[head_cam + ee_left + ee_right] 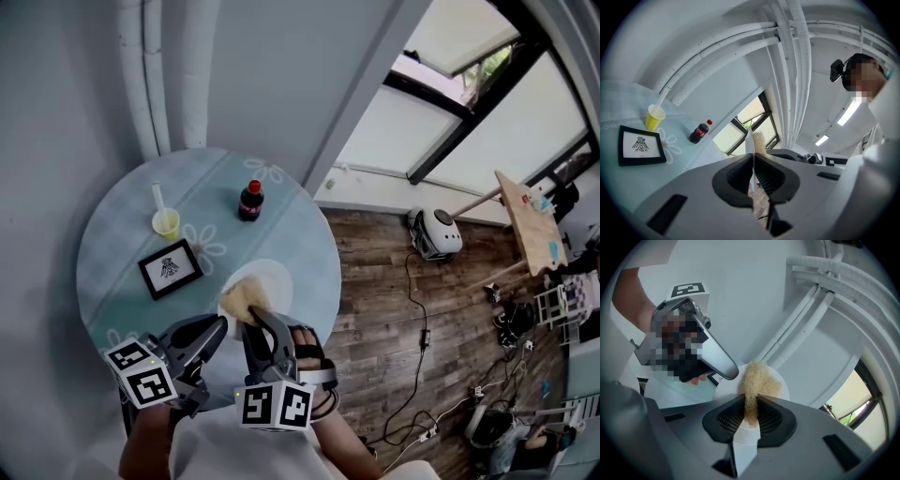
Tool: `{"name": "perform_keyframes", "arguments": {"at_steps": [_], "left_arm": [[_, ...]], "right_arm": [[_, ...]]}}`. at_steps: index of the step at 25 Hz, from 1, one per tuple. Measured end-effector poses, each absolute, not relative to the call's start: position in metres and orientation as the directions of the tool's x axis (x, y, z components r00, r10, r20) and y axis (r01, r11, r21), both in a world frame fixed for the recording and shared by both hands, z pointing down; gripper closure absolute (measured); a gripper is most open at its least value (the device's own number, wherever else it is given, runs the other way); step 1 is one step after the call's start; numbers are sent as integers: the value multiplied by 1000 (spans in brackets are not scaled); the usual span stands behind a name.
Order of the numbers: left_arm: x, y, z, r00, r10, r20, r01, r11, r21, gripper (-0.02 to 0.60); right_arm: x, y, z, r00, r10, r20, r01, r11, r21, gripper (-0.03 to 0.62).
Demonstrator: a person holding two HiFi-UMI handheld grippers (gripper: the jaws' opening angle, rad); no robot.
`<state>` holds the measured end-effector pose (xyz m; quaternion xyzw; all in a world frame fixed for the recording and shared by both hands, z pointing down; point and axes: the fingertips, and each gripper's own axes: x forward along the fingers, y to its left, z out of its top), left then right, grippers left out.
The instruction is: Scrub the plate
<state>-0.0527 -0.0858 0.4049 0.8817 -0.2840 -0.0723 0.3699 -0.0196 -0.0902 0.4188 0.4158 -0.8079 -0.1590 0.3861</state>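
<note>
While clamped nearly together on the rim of the white plate [272,277], holding it over the near right part of the pale blue tabletop [111,234] with the left gripper [217,324] fingers. Seen edge-on in the left gripper view. Pinching a beige scrubber [240,300] in the narrow right gripper [253,321] fingers, its loose end against the plate's face. Farther back on the tabletop, well apart from the plate: yellow cup [166,223] with straw, cola bottle [249,201], black-framed picture [171,268].
</note>
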Motion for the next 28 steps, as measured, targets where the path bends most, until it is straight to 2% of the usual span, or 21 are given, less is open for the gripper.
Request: {"name": "perform_keyframes", "arguments": {"at_steps": [28], "left_arm": [[-58, -87, 404, 813, -580, 43, -419, -533, 735, 563]], "right_arm": [[-22, -65, 432, -370, -744, 557, -505, 664, 551, 526]]}}
